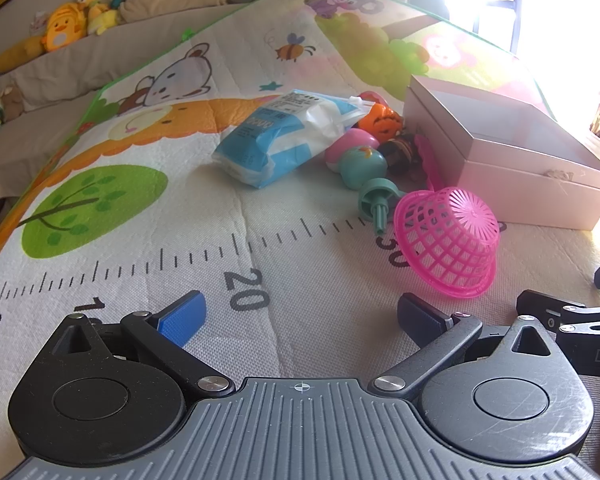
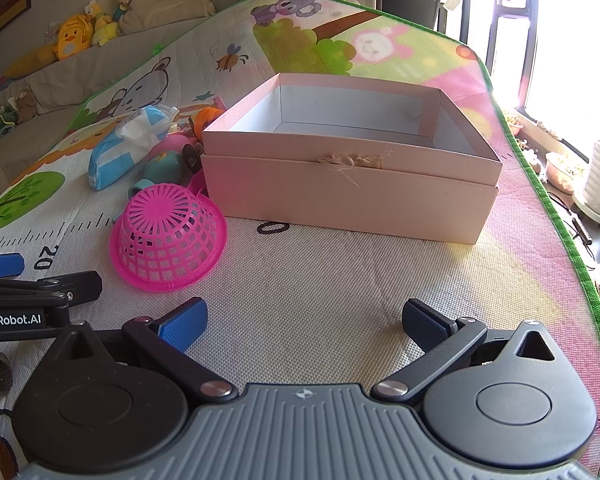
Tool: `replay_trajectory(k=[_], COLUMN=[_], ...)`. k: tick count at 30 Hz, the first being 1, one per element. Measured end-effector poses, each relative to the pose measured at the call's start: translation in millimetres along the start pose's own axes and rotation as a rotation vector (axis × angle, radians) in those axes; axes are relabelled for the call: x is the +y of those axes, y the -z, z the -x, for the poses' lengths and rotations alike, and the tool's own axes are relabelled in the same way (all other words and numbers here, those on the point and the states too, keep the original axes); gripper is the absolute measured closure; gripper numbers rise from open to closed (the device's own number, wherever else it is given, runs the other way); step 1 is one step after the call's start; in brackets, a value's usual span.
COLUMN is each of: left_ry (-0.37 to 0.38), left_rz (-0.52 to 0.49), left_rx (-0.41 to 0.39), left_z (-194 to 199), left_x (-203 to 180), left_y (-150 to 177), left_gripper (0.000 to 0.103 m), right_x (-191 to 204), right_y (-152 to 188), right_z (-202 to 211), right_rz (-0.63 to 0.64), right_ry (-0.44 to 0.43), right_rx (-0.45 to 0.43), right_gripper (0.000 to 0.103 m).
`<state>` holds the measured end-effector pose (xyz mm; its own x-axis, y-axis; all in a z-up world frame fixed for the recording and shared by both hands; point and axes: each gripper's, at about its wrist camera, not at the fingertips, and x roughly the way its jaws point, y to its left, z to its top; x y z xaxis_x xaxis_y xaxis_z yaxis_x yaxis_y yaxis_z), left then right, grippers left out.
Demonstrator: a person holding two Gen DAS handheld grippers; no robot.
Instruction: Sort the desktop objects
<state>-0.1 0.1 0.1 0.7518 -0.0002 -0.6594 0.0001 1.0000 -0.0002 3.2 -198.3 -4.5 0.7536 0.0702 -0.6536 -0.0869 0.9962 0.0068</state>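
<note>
A cartoon play mat [image 1: 148, 216] is lying under both grippers. The left gripper [image 1: 302, 316] and right gripper [image 2: 304, 320] are tilting downward, jaws spread wide, empty. The pink basket [image 1: 448, 240] is sitting upside down ahead-right of the left jaws; the open box [image 2: 352, 160] is standing straight ahead of the right.

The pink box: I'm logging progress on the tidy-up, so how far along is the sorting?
Nothing looks done: the pink box shows nothing inside. Nothing in hand: left gripper and right gripper are open. Left: the pink basket, wipes pack and toys on the mat.
</note>
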Motion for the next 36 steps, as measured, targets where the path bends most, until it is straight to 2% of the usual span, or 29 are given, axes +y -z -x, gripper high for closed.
replay_trajectory(k=[15,20,30,34,36], left_ry=[0.000,-0.003,0.051,0.088,0.074], left_rz=[-0.002,-0.015,-0.048,-0.005,0.015], left_rx=[0.002,0.032,0.052,0.035,0.013], left_z=[0,-1,17,26,29], left_x=[0,0,5,19,29], left_y=[0,-3,7,7,4], left_gripper=[0.000,0.000,0.000,0.000,0.000], right_x=[0,-2,-4,-3,-2], right_y=[0,-1,7,8,3], right_z=[0,3,15,16,16], right_rz=[0.001,0.011,0.002,0.024,0.046], right_ry=[0.000,-0.008,-0.026,-0.039,-0.067], right_rx=[0.002,0.014,0.062,0.059,0.082], right_gripper=[0.000,0.000,0.000,0.000,0.000])
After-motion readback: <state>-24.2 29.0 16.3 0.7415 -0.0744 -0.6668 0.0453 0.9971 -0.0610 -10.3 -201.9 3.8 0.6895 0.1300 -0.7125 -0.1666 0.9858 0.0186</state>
